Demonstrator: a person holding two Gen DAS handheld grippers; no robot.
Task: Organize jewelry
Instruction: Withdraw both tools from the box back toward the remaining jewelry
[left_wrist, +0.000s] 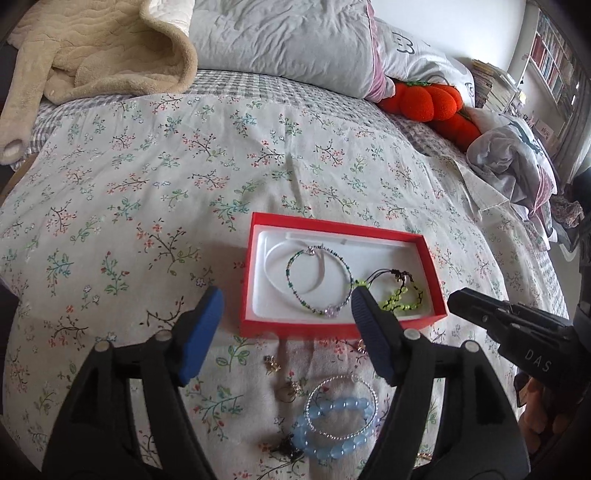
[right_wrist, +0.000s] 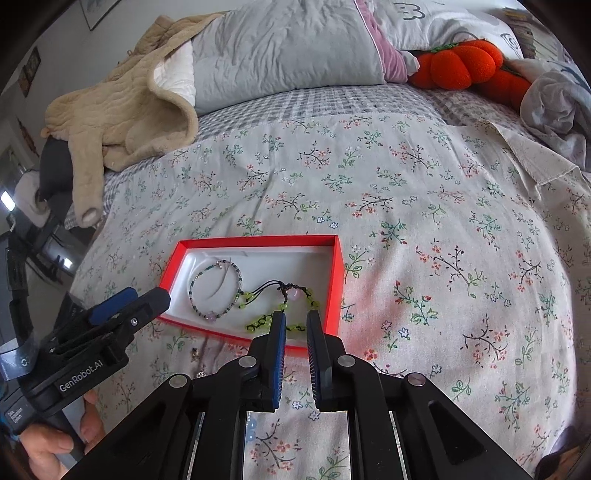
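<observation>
A red box (left_wrist: 255, 258) with a white lining lies on the floral bedspread and also shows in the right wrist view (right_wrist: 334, 291). Inside lie a beaded bracelet (left_wrist: 295, 284) (right_wrist: 195, 284) and a green and black cord bracelet (left_wrist: 402, 295) (right_wrist: 280, 299). My left gripper (left_wrist: 286, 299) is open and empty, just short of the box's near wall. Below it on the bed lie a blue bead bracelet (left_wrist: 332, 439), a silver ring bracelet (left_wrist: 341, 406) and small charms (left_wrist: 271, 363). My right gripper (right_wrist: 295, 321) is slightly open and empty over the box's near right corner.
A beige blanket (left_wrist: 103, 48) and grey pillow (left_wrist: 280, 40) lie at the bed's head. An orange plush (left_wrist: 432, 99) and crumpled bedding (left_wrist: 517, 155) sit at the far right. The right gripper's body (left_wrist: 509, 328) is beside the box.
</observation>
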